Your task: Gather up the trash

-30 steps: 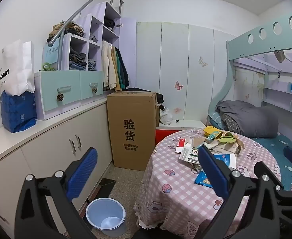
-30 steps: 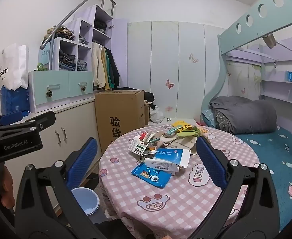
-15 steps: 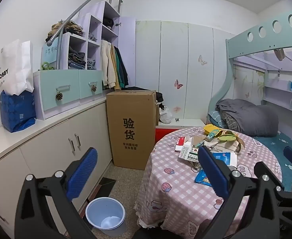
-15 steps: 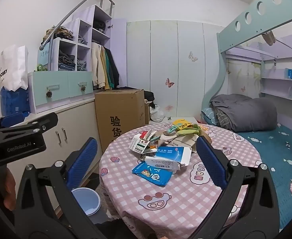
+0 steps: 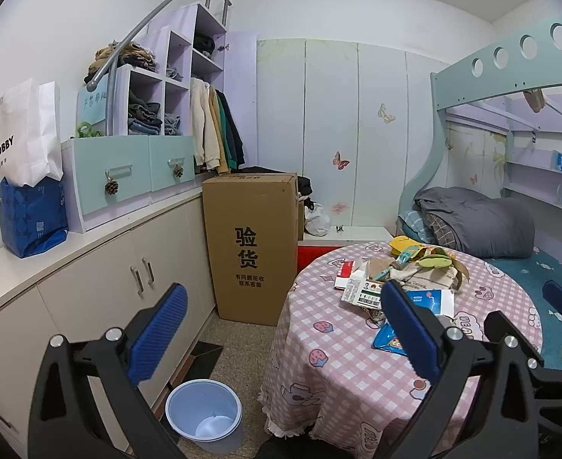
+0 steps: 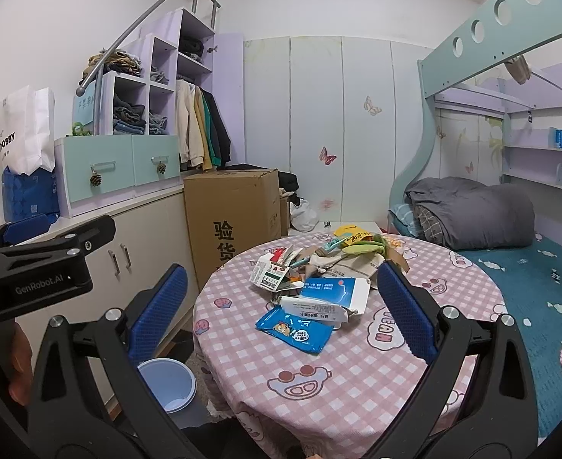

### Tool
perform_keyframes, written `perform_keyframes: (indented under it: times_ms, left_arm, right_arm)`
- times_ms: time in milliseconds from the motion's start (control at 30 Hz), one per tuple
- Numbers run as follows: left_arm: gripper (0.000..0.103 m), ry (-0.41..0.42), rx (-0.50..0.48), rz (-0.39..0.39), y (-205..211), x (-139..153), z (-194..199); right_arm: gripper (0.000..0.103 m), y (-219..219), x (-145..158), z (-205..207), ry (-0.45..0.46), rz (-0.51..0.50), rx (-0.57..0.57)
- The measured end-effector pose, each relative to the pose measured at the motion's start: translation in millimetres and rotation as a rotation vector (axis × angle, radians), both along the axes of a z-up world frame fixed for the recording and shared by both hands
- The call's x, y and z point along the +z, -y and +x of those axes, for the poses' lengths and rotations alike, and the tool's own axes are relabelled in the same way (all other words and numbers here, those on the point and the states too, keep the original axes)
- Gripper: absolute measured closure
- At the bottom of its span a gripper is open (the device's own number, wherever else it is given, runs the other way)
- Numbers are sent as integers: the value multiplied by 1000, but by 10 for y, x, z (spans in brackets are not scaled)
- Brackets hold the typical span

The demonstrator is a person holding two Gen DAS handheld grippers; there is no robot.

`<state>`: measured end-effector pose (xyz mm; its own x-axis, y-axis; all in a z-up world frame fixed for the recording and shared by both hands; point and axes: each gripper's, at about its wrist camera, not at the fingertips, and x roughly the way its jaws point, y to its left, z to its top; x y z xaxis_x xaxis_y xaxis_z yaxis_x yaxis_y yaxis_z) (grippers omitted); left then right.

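A heap of trash (image 6: pixel 319 267) lies on the round table with the pink checked cloth (image 6: pixel 319 401): a blue snack wrapper (image 6: pixel 294 331), a white and blue carton (image 6: pixel 330 294), a small drink carton (image 6: pixel 269 273) and yellow-green wrappers (image 6: pixel 361 243). My right gripper (image 6: pixel 281 279) is open and empty, held short of the heap. My left gripper (image 5: pixel 284 298) is also open and empty, off the table's left edge, with the heap (image 5: pixel 396 271) to its right. A light blue bin (image 5: pixel 204 415) stands on the floor left of the table.
A tall cardboard box (image 5: pixel 252 244) stands behind the bin, against the low cabinets (image 5: pixel 101 290). A bunk bed with a grey quilt (image 6: pixel 472 214) lies to the right of the table. A hand (image 6: pixel 17 363) holds the left gripper's handle.
Both views drift only slightly. Both grippers stay open and nothing on the table has moved.
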<state>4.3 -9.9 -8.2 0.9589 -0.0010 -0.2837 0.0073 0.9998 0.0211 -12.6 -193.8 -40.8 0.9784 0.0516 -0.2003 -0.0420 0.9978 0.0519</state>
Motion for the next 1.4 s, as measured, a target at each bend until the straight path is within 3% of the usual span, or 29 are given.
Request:
perform_keyframes:
  times_ms: [1400]
  left_arm:
    - [4,-30,7,19,27,-27,69]
  right_arm:
    - [6,55,-44,118,-54,53,24]
